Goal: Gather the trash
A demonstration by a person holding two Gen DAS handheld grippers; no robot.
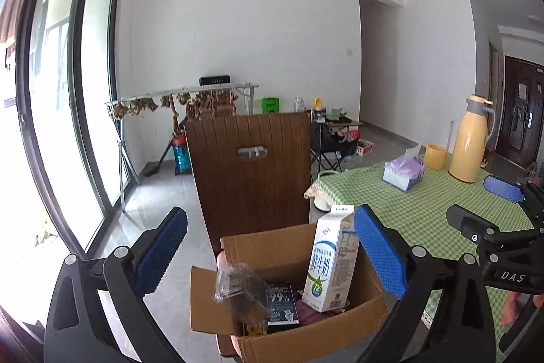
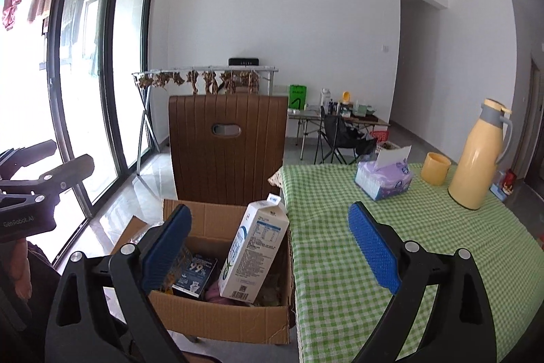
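Observation:
An open cardboard box (image 1: 306, 332) (image 2: 217, 315) stands on a brown chair seat beside the table. Inside it a white-and-blue milk carton (image 1: 331, 261) (image 2: 253, 250) leans upright. A crumpled clear plastic container (image 1: 238, 288) and a dark blue packet (image 1: 282, 301) (image 2: 197, 274) also lie in the box. My left gripper (image 1: 270, 213) hovers above the box, open, with nothing between its blue pads. My right gripper (image 2: 268, 210) is open too and holds nothing, above the box's right side and the table edge. It also shows as the right gripper (image 1: 472, 199) at the right of the left wrist view.
The brown chair back (image 1: 248, 172) rises behind the box. The table's green checked cloth (image 1: 425, 210) (image 2: 391, 193) carries a purple tissue pack (image 2: 384, 179), a yellow cup (image 2: 435, 172) and a yellow thermos jug (image 2: 479, 155). Glass sliding doors stand to the left, a drying rack behind.

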